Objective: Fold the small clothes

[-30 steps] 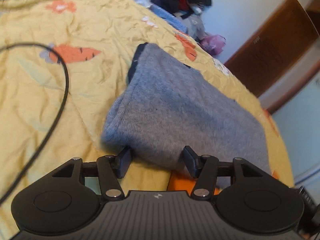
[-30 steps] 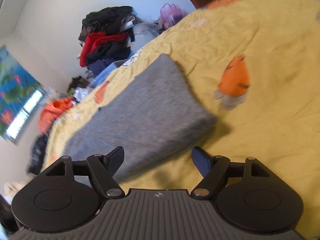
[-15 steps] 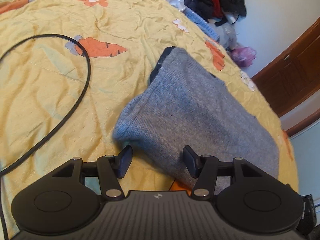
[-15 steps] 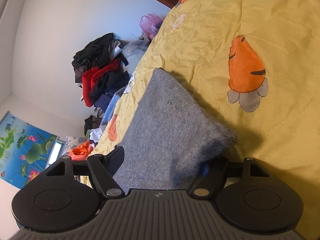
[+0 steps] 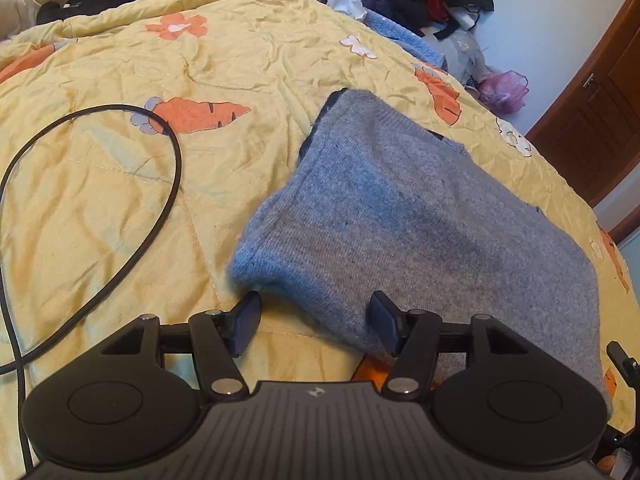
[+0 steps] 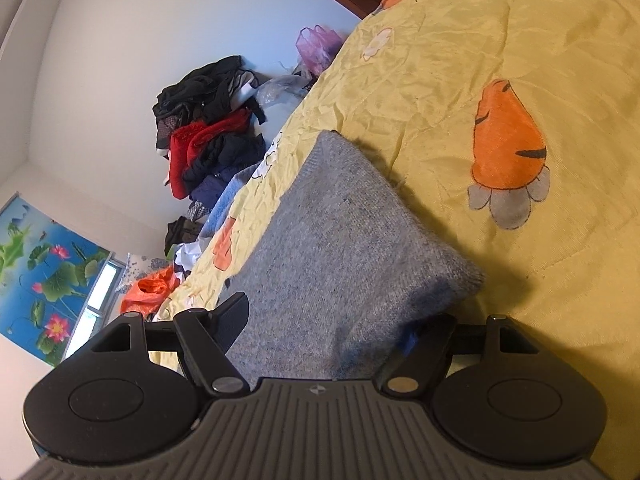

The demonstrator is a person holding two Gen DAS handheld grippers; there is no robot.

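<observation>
Lying on one yellow quilt (image 5: pixel 120 208), one grey knit garment (image 5: pixel 420 216), one black cable (image 5: pixel 160 208), two claws

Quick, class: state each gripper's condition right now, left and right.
Left gripper: jaws opening, grey knit garment edge between them, not clamped.
Right gripper: open, garment between fingers.

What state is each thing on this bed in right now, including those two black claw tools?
Grey knit garment: folded over, near edge lifted off the quilt.
Left gripper: jaws opening, the fold's edge between them.
Right gripper: jaws apart around the garment's near end.
Black cable: looped loose on the quilt.
Yellow quilt: wrinkled.
</observation>
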